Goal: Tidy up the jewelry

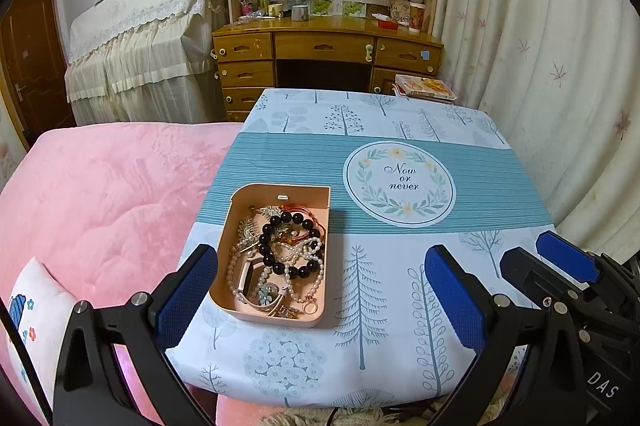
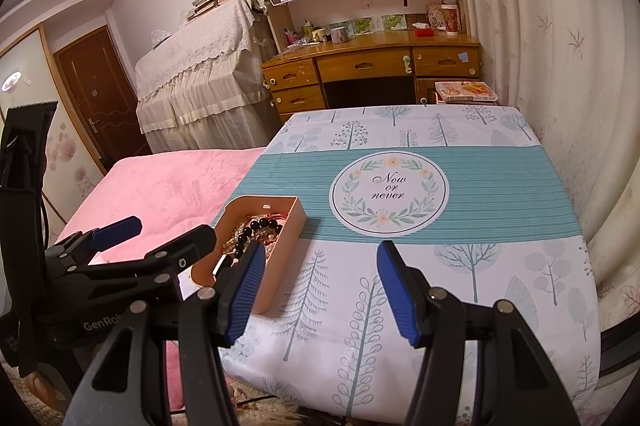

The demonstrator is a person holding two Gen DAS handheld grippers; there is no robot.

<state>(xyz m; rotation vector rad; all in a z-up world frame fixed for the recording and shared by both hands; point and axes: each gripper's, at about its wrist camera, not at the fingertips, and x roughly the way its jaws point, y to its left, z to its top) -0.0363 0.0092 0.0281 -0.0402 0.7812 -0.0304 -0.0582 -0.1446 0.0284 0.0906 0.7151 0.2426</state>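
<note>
A peach jewelry box (image 1: 280,191) sits open-topped on the left half of the table. It holds a tangle of pieces: a dark bead bracelet (image 1: 280,246), pearl strands (image 1: 298,258), a pale pink watch (image 1: 250,280) and a red cord bracelet (image 1: 306,216). My left gripper (image 1: 320,254) hovers near the table's front edge, open and empty, its fingers flanking the box's near end. My right gripper (image 2: 320,252) is open too, with only tablecloth between its blue pads. The box (image 2: 290,226) lies just left of its left finger. Each gripper shows in the other's view: right (image 1: 538,258), left (image 2: 160,232).
The table (image 1: 400,113) wears a tree-print cloth with a teal band and a "Now or never" wreath (image 1: 400,181). A pink bed (image 1: 100,193) adjoins the left side, a curtain (image 1: 540,65) the right. A wooden desk (image 1: 328,45) and a stack of books (image 1: 424,87) stand beyond.
</note>
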